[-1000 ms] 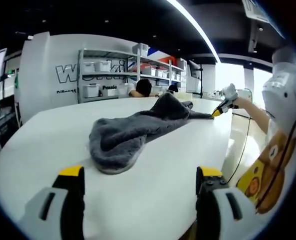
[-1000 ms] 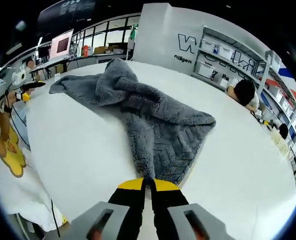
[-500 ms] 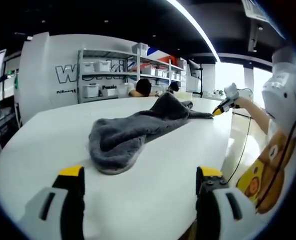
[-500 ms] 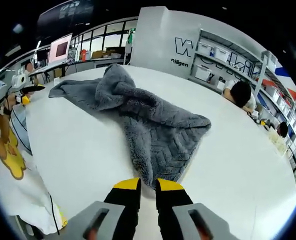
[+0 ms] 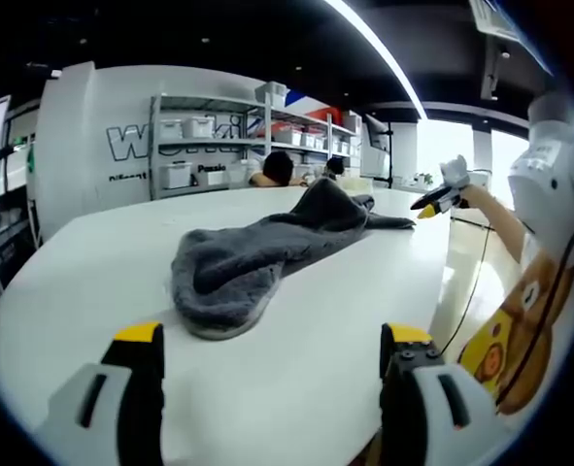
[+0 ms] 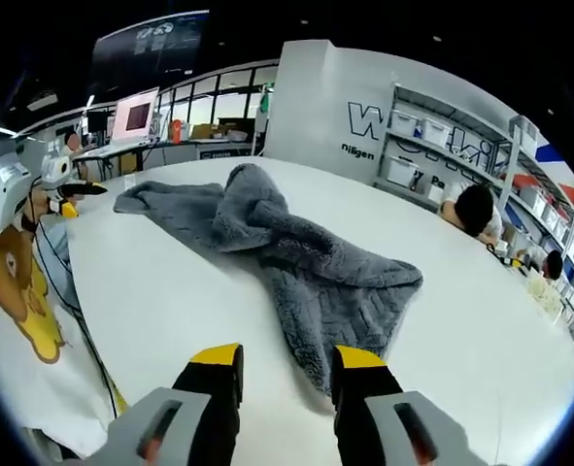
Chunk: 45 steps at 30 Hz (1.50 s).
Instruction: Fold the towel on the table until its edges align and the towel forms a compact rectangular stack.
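Observation:
A grey fluffy towel [image 5: 253, 254] lies crumpled in a long twisted strip across the white table [image 5: 83, 272]. My left gripper [image 5: 272, 335] is open, low over the near table edge, well short of the towel's bunched end. In the left gripper view the right gripper [image 5: 428, 204] hovers just past the towel's far corner, held by a hand. In the right gripper view my right gripper [image 6: 287, 356] is open, its jaws apart on either side of the towel [image 6: 296, 257] end, a little above it. The left gripper [image 6: 65, 194] is at the table's [image 6: 151, 291] far left edge.
Shelves with white boxes [image 5: 194, 146] stand against the back wall. A person [image 6: 473, 206] rests their head at a desk beyond the table. A monitor [image 6: 136, 116] sits on a desk at left. A shirt with a bear print [image 5: 505, 340] and a cable hang beside the table edge.
My right gripper has opened and let go of the towel's corner, then risen and drawn back a little. The left gripper has stayed still and open.

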{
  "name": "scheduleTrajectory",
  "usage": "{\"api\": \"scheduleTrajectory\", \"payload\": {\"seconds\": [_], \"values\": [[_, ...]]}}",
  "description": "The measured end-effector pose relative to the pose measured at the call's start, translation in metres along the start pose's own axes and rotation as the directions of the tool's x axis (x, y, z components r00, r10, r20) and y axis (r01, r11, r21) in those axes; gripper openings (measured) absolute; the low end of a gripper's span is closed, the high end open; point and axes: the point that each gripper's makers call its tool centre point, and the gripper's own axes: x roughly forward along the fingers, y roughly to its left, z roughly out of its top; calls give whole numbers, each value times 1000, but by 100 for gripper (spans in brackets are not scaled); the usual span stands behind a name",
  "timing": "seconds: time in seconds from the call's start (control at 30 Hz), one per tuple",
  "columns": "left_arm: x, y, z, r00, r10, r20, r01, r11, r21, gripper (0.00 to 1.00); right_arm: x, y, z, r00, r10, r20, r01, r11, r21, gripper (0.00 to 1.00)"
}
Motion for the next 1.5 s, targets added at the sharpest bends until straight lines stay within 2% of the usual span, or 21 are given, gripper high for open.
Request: {"api": "scheduleTrajectory", "payload": {"seconds": [0.2,0.4,0.6,0.8,0.97,1.5], "values": [[-1,2,0,1000,4,0,-4,1000,-2,97,3,15,14,999,29,30,-28,999,-28,45],[-1,4,-1,1000,8,-3,-8,1000,-4,97,7,26,19,998,42,40,-41,998,-39,52],[0,5,-2,1000,8,-7,-8,1000,-5,97,8,38,26,995,71,75,-70,997,-13,65],[1,6,-1,1000,7,-7,-7,1000,-5,97,10,44,27,994,76,83,-75,997,-12,77],[2,5,-2,1000,4,-10,-5,1000,-7,97,12,47,27,991,90,101,-92,996,19,80],[-2,8,-4,1000,14,-11,-14,1000,-9,97,15,52,19,994,77,78,-81,996,43,94]]}}
